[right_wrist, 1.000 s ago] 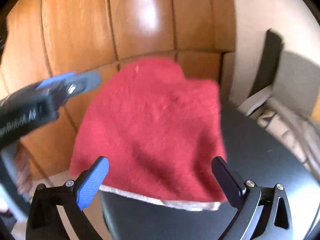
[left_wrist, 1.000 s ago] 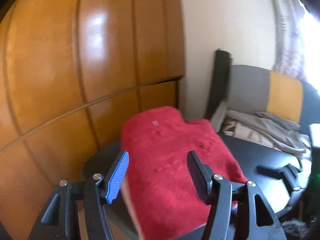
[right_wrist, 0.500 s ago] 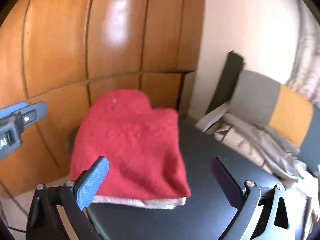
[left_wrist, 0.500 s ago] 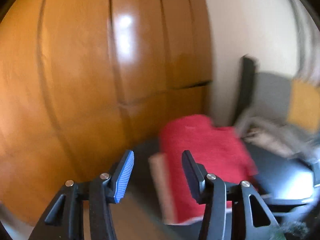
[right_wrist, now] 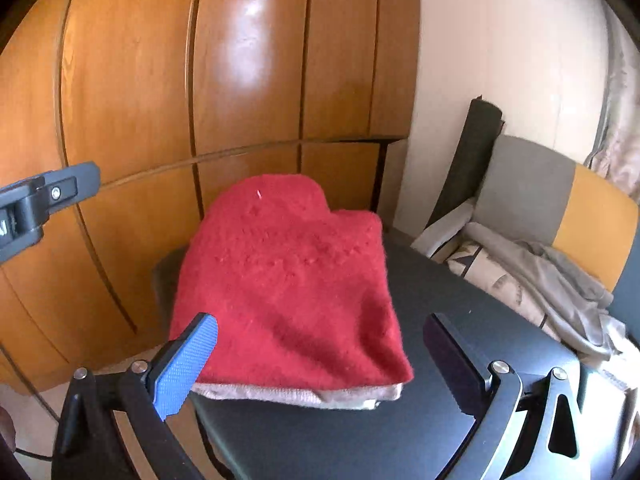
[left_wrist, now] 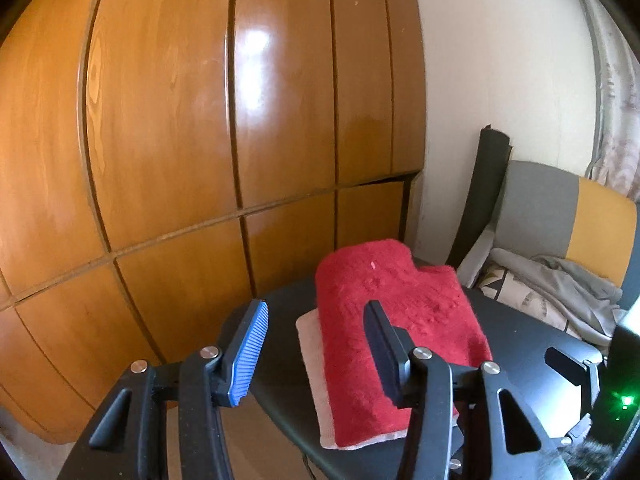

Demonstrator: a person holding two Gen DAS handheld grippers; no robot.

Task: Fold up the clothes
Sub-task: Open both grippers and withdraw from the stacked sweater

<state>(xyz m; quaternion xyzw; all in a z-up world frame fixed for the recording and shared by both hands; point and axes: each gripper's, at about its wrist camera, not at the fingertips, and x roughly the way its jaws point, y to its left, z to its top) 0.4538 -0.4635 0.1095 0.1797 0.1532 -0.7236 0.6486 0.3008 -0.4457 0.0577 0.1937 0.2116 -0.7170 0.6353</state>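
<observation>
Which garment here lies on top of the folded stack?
The red sweater: it covers the pale folded garment, whose edge peeks out beneath it; the grey clothes lie unfolded on the chair.

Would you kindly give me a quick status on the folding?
Left gripper open, empty. Right gripper open, empty. Red garment folded, stacked on pale garment, on black table. Nothing in the way.

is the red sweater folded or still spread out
Folded: the red sweater lies as a compact block on a pale folded garment, both grippers clear of it.
</observation>
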